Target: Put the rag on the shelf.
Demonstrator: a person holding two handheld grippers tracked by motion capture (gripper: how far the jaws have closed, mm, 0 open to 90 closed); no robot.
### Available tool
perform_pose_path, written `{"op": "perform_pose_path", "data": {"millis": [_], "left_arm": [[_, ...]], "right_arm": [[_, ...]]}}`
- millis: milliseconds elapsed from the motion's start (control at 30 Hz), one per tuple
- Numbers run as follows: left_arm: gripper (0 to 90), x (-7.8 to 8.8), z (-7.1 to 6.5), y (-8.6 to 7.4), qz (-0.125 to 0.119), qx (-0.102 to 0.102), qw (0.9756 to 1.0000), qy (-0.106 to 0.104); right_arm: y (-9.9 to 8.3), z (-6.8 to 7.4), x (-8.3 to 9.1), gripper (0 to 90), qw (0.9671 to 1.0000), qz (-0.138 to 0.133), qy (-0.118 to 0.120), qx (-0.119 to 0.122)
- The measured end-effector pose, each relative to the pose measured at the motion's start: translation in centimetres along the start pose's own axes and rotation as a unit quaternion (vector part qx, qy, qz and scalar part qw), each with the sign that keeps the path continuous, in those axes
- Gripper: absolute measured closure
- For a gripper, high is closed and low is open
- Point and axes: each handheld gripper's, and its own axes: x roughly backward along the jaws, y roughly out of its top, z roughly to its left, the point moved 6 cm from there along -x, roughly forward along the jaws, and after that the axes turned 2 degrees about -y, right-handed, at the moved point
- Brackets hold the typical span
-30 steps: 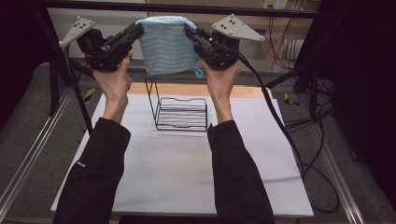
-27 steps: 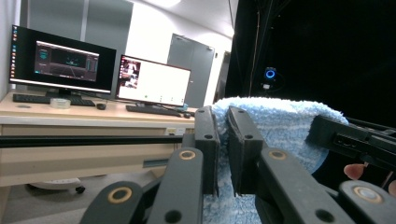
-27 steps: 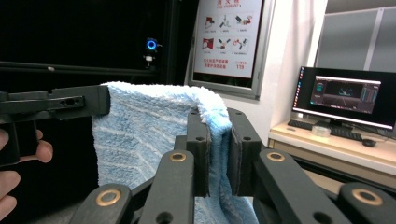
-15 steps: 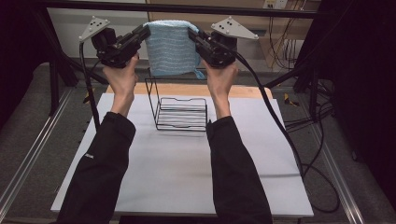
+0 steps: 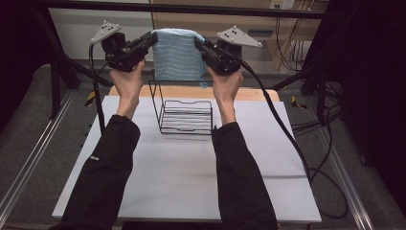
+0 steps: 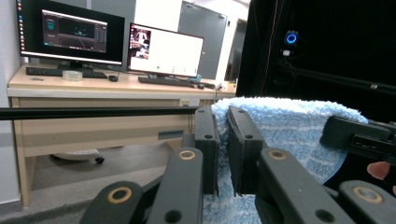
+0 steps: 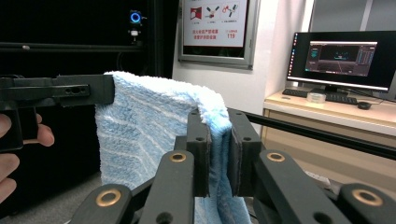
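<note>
Left hand-held gripper [image 6: 223, 154] clamps blue towel [image 6: 289, 126] — monitors [image 6: 166, 49] behind.

A pale wooden desk [image 6: 107, 88] stands against the far wall, carrying two lit monitors [image 6: 70, 32], black keyboards [image 6: 56, 72] and a tape roll. At two o'clock, a framed poster [image 7: 215, 28] hangs on the white wall [image 7: 275, 42]. Grey carpet [image 5: 28, 129] covers the floor.

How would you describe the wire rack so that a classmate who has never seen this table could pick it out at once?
Start at the white table that fills the middle of the high view. Towards its far edge, between the person's two forearms, stands the wire rack. It is the only black, open-wire frame there, sitting below the blue towel that the left gripper and right gripper hold up.
</note>
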Motion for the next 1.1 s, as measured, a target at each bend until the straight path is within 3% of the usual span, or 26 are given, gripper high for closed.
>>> {"op": "perform_pose_path", "data": {"millis": [267, 633, 800, 1100], "left_arm": [[82.5, -0.2, 0.3, -1.8, 0.015, 0.001, 0.9999, -0.007], [82.4, 1.0, 0.4, -4.6, 0.036, -0.002, 0.9990, -0.028], [82.4, 1.1, 0.4, -5.2, 0.041, 0.001, 0.9985, -0.036], [82.4, 1.6, -0.1, -5.9, 0.053, -0.014, 0.9974, -0.046]], "right_arm": [[-1.8, -0.3, 0.1, 81.4, 0.9998, 0.016, 0.001, -0.007], [-4.4, 0.0, 1.0, 81.4, 0.9988, 0.039, 0.019, -0.020], [-4.8, 0.1, 1.2, 81.4, 0.9983, 0.050, 0.025, -0.013], [-5.7, -0.1, 1.6, 81.3, 0.9971, 0.066, 0.033, -0.015]]}}
